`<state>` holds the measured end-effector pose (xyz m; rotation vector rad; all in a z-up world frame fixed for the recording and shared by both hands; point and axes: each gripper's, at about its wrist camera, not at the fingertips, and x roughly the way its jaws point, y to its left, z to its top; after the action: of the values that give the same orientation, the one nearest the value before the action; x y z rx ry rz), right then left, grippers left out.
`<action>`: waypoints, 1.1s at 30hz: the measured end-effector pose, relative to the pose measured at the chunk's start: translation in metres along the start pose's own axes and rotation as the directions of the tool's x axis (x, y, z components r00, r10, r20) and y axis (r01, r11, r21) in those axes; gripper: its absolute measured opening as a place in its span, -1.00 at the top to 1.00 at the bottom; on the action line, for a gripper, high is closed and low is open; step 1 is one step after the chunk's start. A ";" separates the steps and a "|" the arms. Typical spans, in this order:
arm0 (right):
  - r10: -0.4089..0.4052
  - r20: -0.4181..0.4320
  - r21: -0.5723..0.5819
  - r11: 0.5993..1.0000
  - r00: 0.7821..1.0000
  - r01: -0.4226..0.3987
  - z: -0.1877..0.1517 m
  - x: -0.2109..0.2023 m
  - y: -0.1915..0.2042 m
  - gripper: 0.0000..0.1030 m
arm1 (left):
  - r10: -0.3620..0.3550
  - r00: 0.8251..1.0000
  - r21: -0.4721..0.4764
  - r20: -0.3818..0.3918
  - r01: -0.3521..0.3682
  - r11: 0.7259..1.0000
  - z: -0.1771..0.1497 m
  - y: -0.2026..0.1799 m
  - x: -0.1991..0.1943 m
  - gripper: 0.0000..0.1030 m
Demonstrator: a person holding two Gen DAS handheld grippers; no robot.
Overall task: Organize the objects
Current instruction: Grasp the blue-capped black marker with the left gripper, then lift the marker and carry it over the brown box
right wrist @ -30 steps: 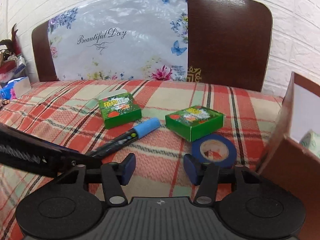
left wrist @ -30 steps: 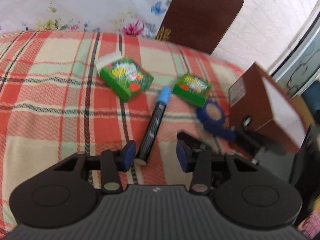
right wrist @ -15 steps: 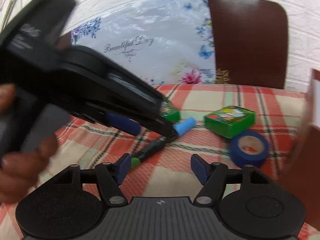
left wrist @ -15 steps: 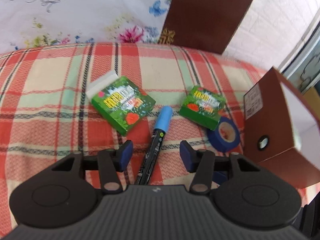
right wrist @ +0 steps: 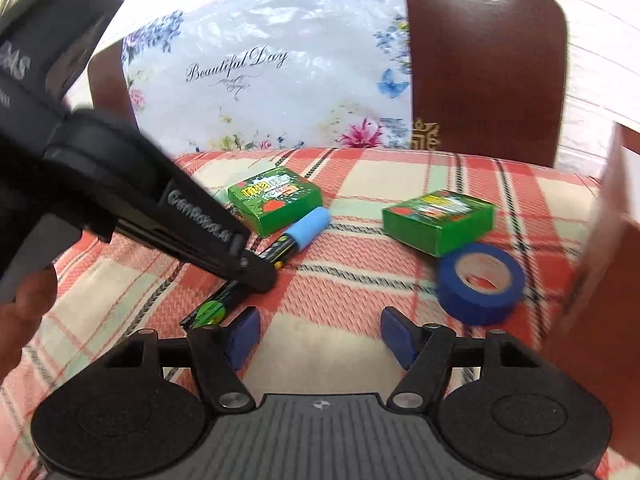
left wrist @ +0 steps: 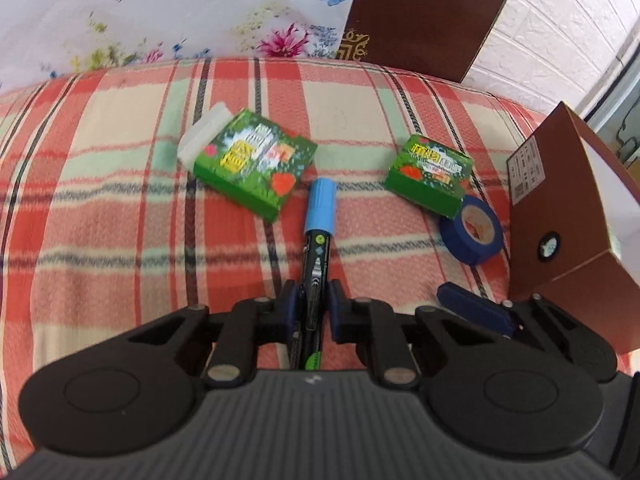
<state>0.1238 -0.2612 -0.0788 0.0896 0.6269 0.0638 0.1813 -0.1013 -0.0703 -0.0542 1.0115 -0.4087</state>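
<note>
My left gripper (left wrist: 311, 309) is angled down at the red, cream and green plaid cloth (left wrist: 120, 216). Its jaws are closing, nearly together, and the blue pads (left wrist: 289, 308) press on either side of the black marker with a light-blue cap (left wrist: 316, 256). The marker lies on the cloth, cap end pointing away from me, its green tail end under the gripper body.

My right gripper (right wrist: 320, 338) is low over the cloth. Its jaws stand moderately wide and are closing slightly — nothing sits between them, only bare cloth. In the right wrist view my left gripper reaches in from the left, held in a hand (right wrist: 20, 320), with its tip on the marker barrel.

Positions of the remaining items:
- Larger green printed cardboard box (left wrist: 252, 168): left of the marker cap, just beside it, with a white flap at its far-left end.
- Smaller green printed cardboard box (left wrist: 428, 174): right of the cap, apart from it.
- Roll of blue tape (left wrist: 472, 230): lying on the cloth — close against the smaller box's near corner.
- Open brown cardboard carton (left wrist: 552, 232): at the right edge, just beside the tape.

Behind the cloth stands a brown headboard (right wrist: 480, 60), partly covered by a floral plastic sheet (right wrist: 260, 80).
</note>
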 end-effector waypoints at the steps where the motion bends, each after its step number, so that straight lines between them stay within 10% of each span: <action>1: 0.012 0.012 0.002 1.000 1.000 -0.012 -0.001 -0.005 0.001 -0.28 | -0.008 1.000 -0.019 0.000 0.008 1.000 -0.001 0.002 -0.002 0.67; 8: 0.178 0.012 0.032 0.984 0.984 -0.178 0.000 -0.023 0.016 -0.29 | -0.021 1.000 -0.094 0.006 0.022 0.995 -0.014 0.007 -0.018 0.67; 14: 0.151 -0.042 -0.015 0.988 0.988 -0.152 -0.012 -0.024 0.034 -0.27 | -0.097 0.995 -0.121 -0.008 0.096 0.988 -0.032 -0.008 -0.024 0.67; 24: 0.027 -0.044 -0.047 0.998 0.999 -0.029 -0.043 -0.064 0.004 0.58 | -0.052 0.999 -0.026 0.015 0.052 0.998 -0.036 -0.040 -0.033 0.39; 27: 0.019 -0.046 -0.031 0.999 0.999 -0.020 -0.046 -0.069 -0.005 0.80 | -0.025 1.000 -0.020 -0.009 0.024 0.999 -0.037 -0.045 -0.021 -0.02; 33: 0.016 -0.040 -0.051 0.999 0.999 -0.018 -0.046 -0.068 -0.007 0.84 | -0.024 1.000 -0.102 -0.020 0.022 0.995 -0.044 -0.037 -0.010 0.03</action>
<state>0.0424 -0.2710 -0.0773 0.0438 0.6641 0.0984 0.1286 -0.1257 -0.0770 -0.1534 1.0529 -0.3796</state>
